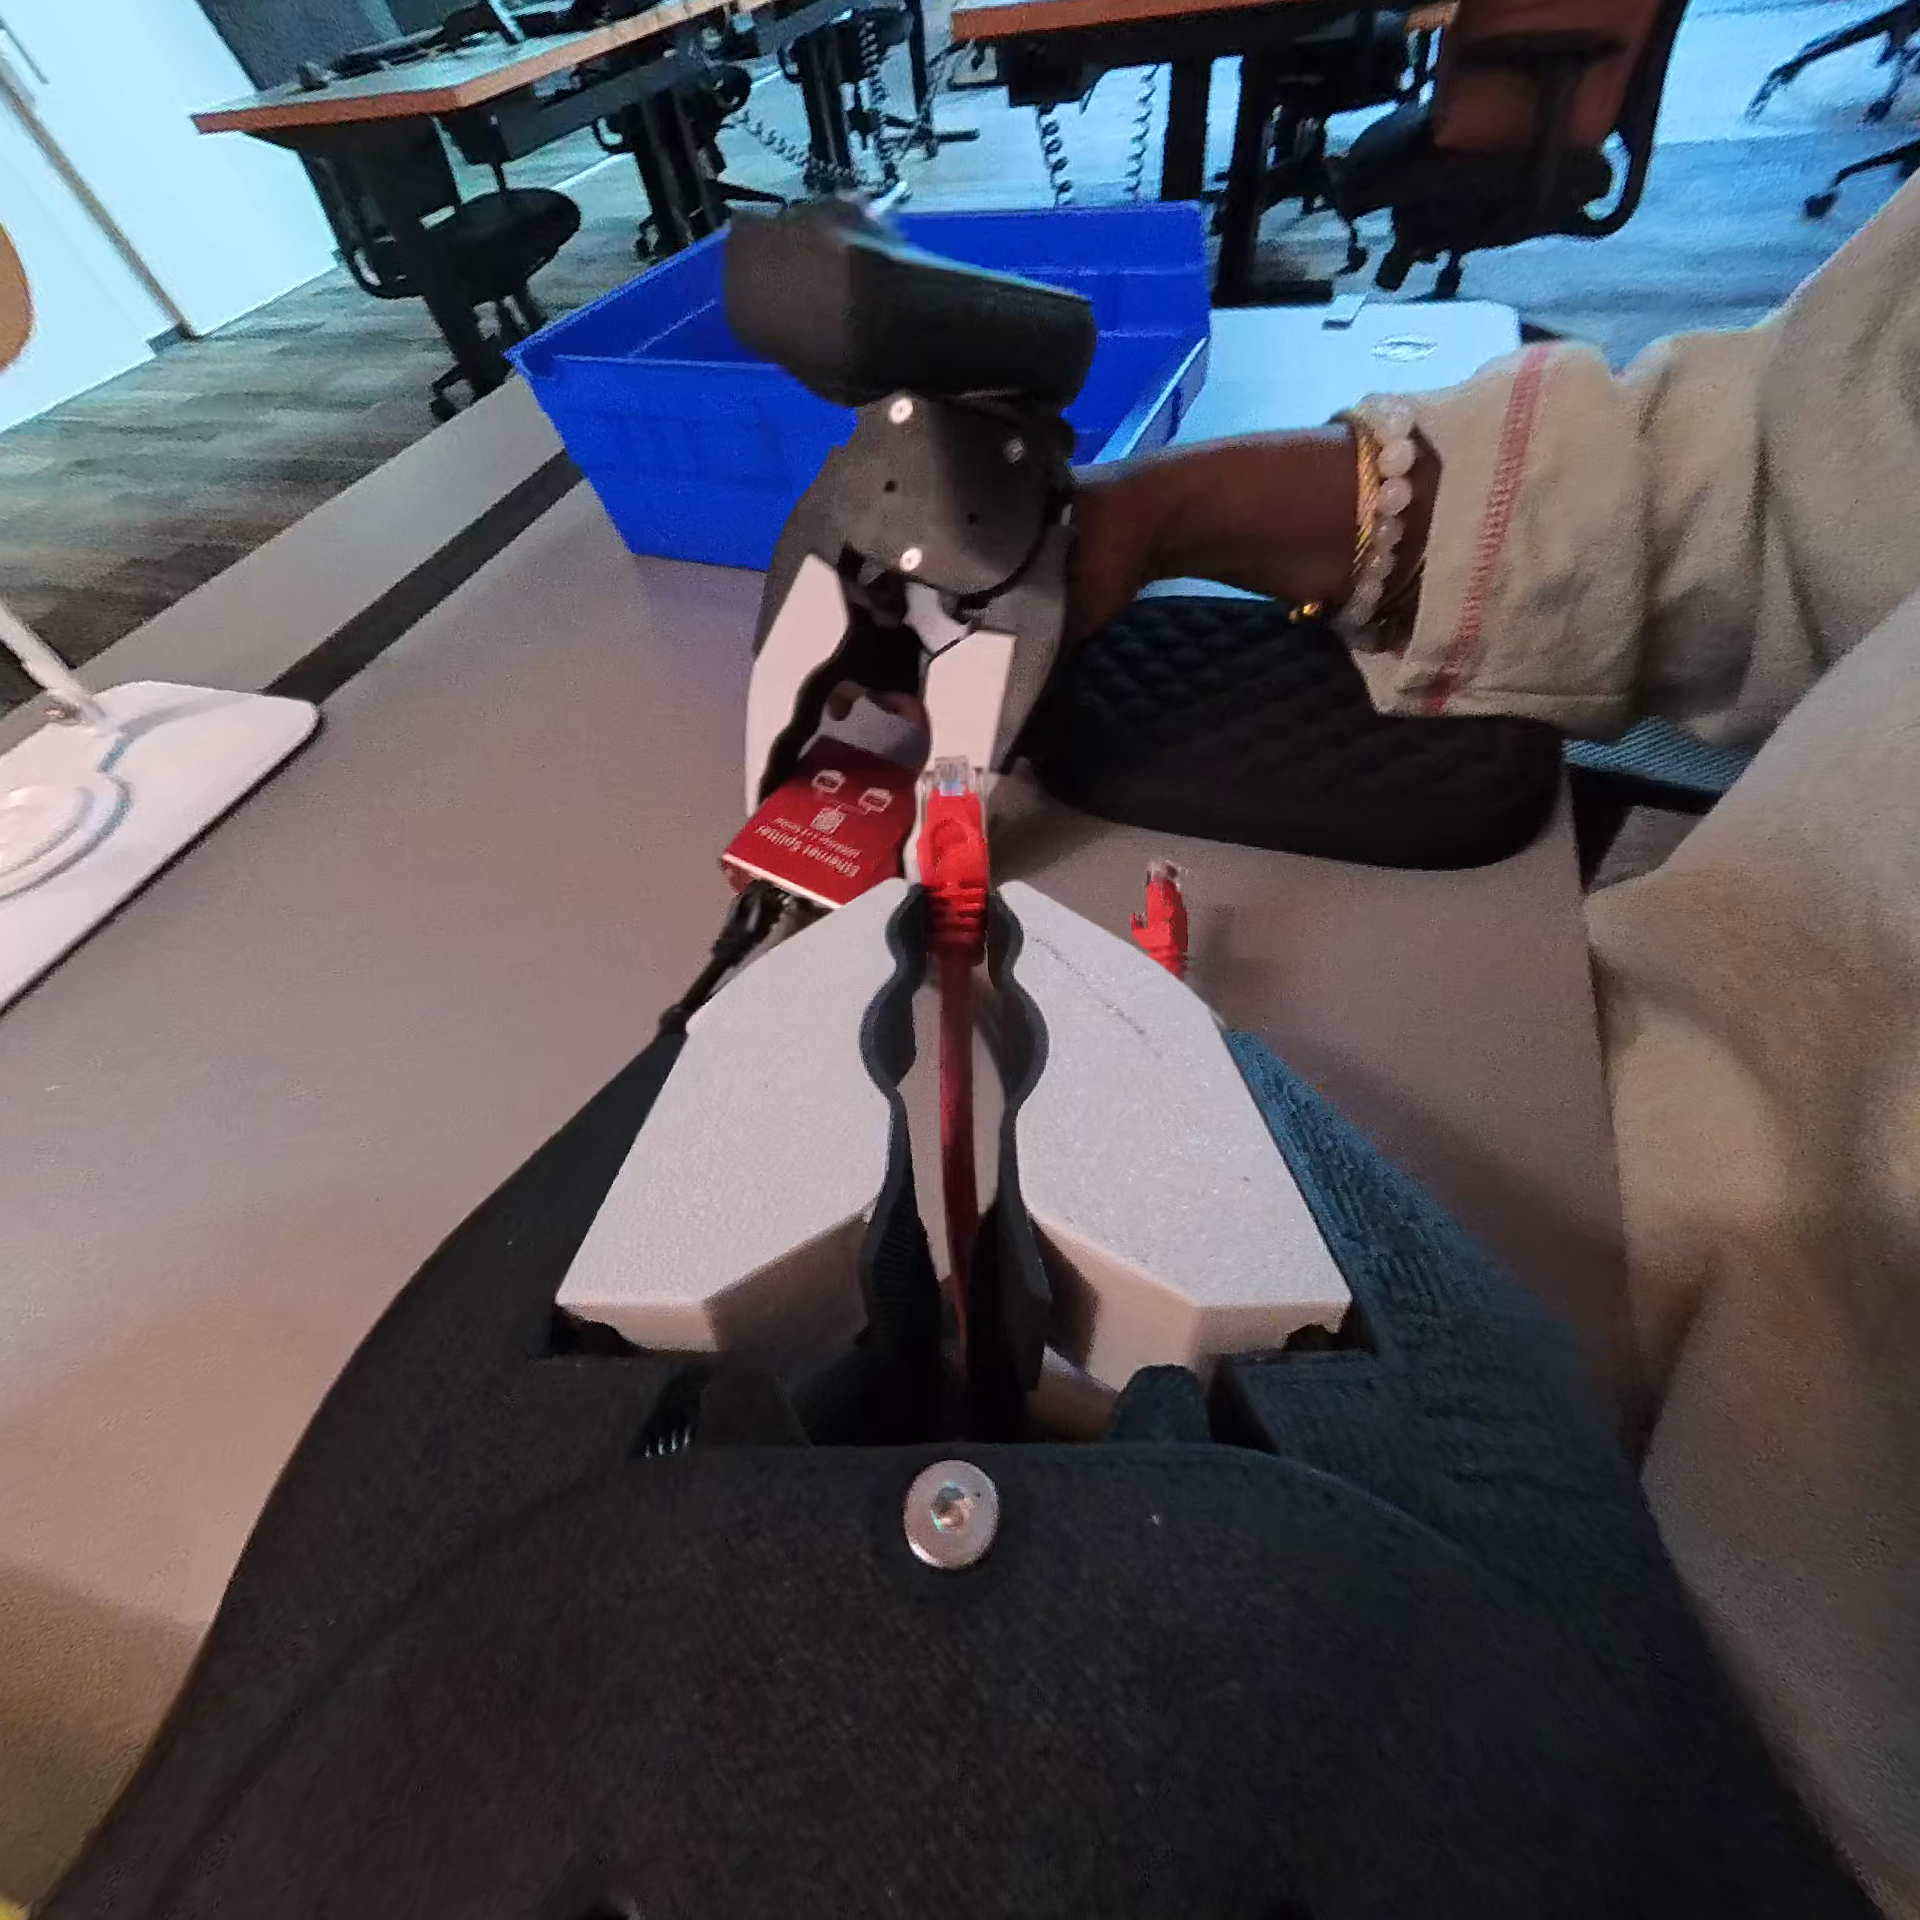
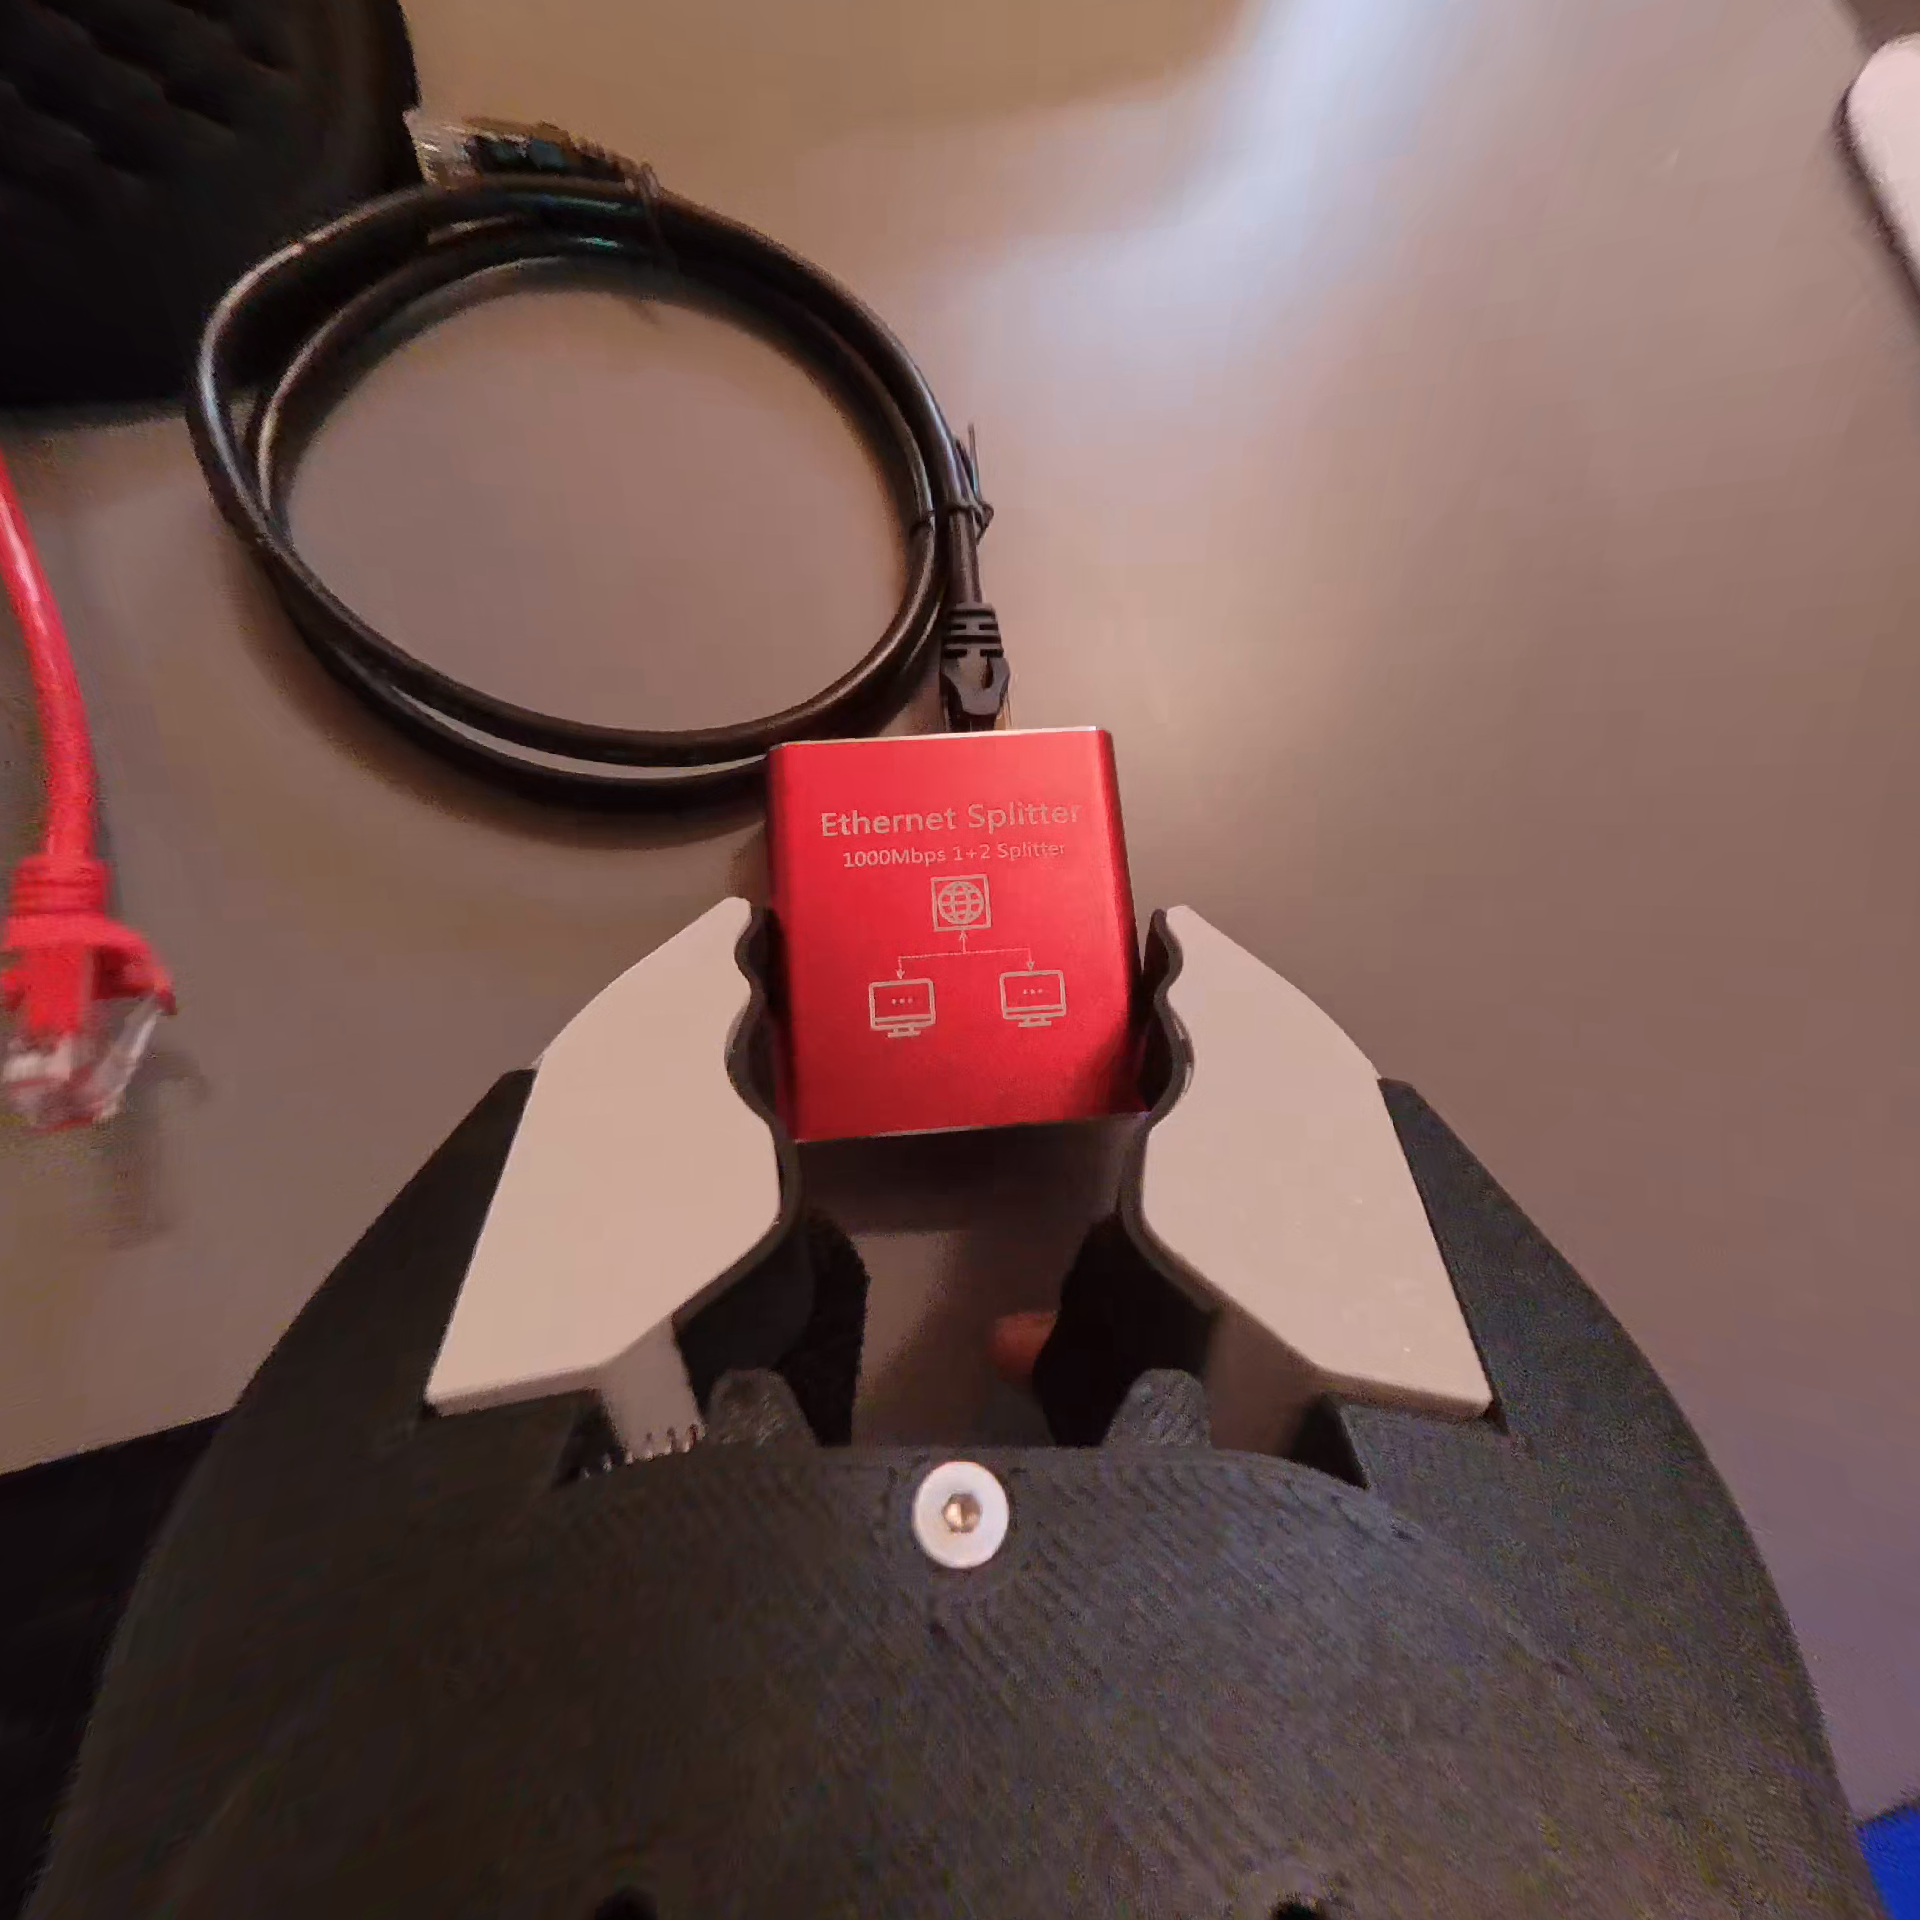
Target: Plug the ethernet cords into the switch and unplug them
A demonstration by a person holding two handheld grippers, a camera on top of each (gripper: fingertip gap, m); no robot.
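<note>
On the desk (image 1: 436, 935), the right gripper (image 2: 956, 935) clamps the red switch (image 2: 951, 935) at frame centre, its near ports hidden; the left gripper (image 1: 951, 904) pinches a red ethernet cord (image 1: 954, 862), plug facing the switch.

switch (image 2: 951, 925) on the desk (image 2: 1455, 623) between the right tool's (image 2: 958, 1023) fingers, coiled cord (image 2: 582, 436) plugged into its far end, left tool (image 1: 954, 914) pinching a cord (image 1: 954, 842) just in front of the switch, spare plug (image 1: 1162, 914) to its right, bin (image 1: 644, 416) at the back
</note>
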